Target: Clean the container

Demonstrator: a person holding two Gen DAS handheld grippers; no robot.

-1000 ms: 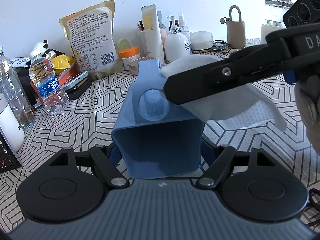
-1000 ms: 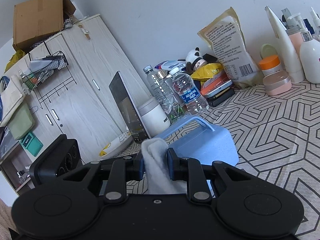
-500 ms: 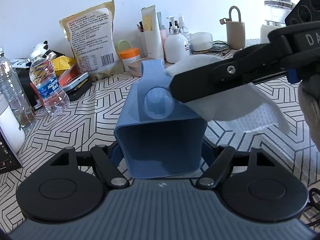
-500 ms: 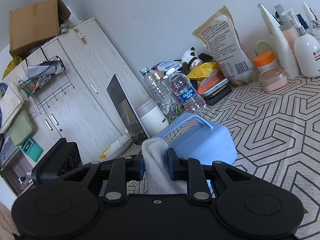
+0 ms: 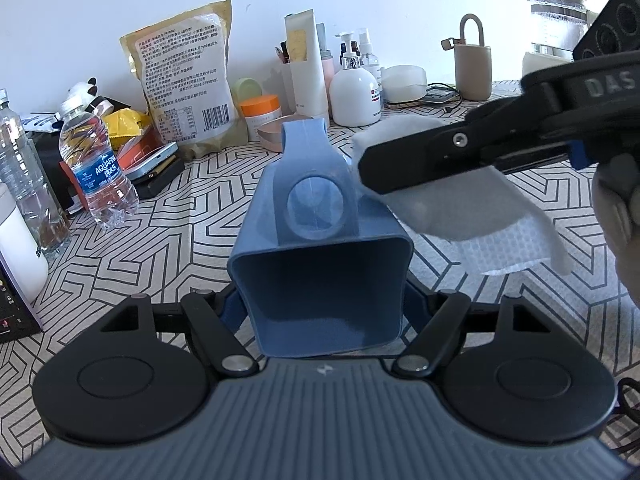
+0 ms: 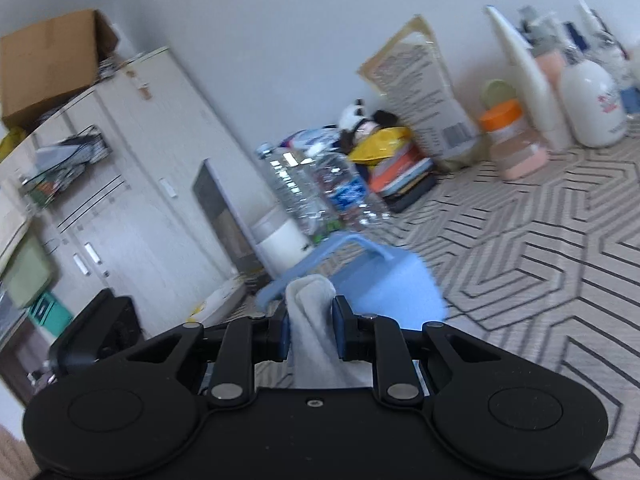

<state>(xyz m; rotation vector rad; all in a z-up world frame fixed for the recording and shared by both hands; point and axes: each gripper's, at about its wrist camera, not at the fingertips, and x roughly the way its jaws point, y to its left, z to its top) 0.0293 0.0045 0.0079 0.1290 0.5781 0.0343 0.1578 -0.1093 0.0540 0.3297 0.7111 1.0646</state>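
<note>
A blue plastic container lies on its side, its open mouth facing the left wrist camera and its handle pointing away. My left gripper is shut on it, one blue pad on each side wall. From the right, my right gripper reaches to the container's upper right side, shut on a folded white cloth that hangs below the fingers. In the blurred right wrist view, the cloth sits pinched in the right gripper, with the container just beyond it.
On the patterned tablecloth stand water bottles, a large snack bag, an orange-lidded jar, toiletry bottles and a beige cup. A laptop edge shows at the left. A cabinet stands past the table.
The right gripper with the cloth has slid a little to the right along the container's upper side. The right wrist view has swung and blurred. The left gripper still holds the container.
</note>
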